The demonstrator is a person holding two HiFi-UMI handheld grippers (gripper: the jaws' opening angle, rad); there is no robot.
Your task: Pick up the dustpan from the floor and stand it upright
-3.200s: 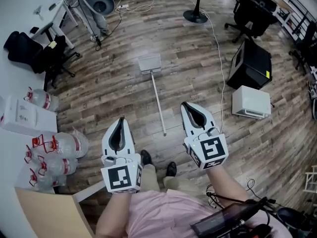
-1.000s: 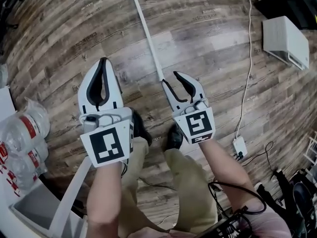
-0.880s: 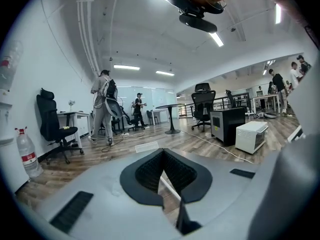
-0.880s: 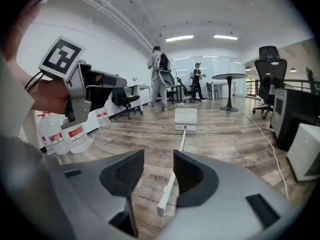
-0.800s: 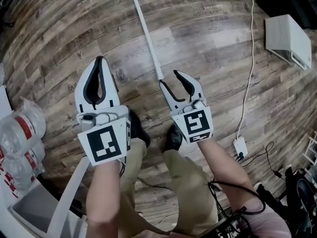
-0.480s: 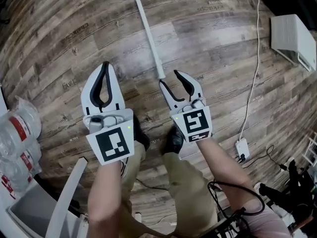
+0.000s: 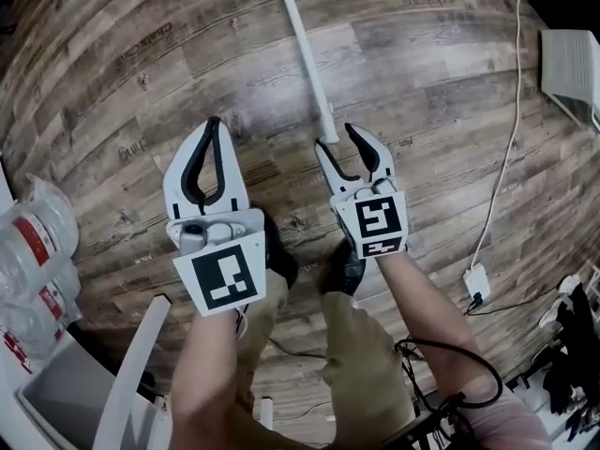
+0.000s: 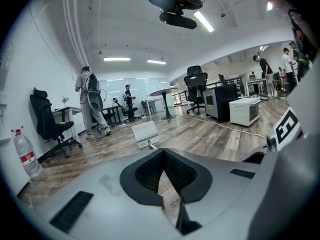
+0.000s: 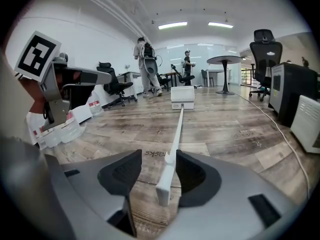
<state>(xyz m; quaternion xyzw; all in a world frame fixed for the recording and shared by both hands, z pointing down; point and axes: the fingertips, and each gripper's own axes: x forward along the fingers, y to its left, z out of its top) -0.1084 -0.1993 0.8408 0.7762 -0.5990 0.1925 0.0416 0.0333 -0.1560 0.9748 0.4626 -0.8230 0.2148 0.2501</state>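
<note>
Wood-plank floor [image 7: 141, 54] underfoot in an open office, with chairs and desks off by the far wall. The right gripper [image 7: 339, 146] is down low with its jaws spread, and the tip of the handle [image 7: 305, 54] sits between them, nearer one pad and not clamped yet. Follow that white stick out and there's the pan [image 9: 182, 98], flat on the boards well away. So the dustpan [image 9: 177, 134] lies full length, pointing away from the person's feet.

The left gripper [image 7: 214, 125] hovers alongside with its jaws closed on nothing.

My read is light plastic with a stiff, smooth pole, so it could twist in the pads. With the pan's weight at the far end, a bite a little in from the tip looks safer.

The count is one dustpan, two grippers, and one white cable [image 7: 506, 157] snaking off to the right.
</note>
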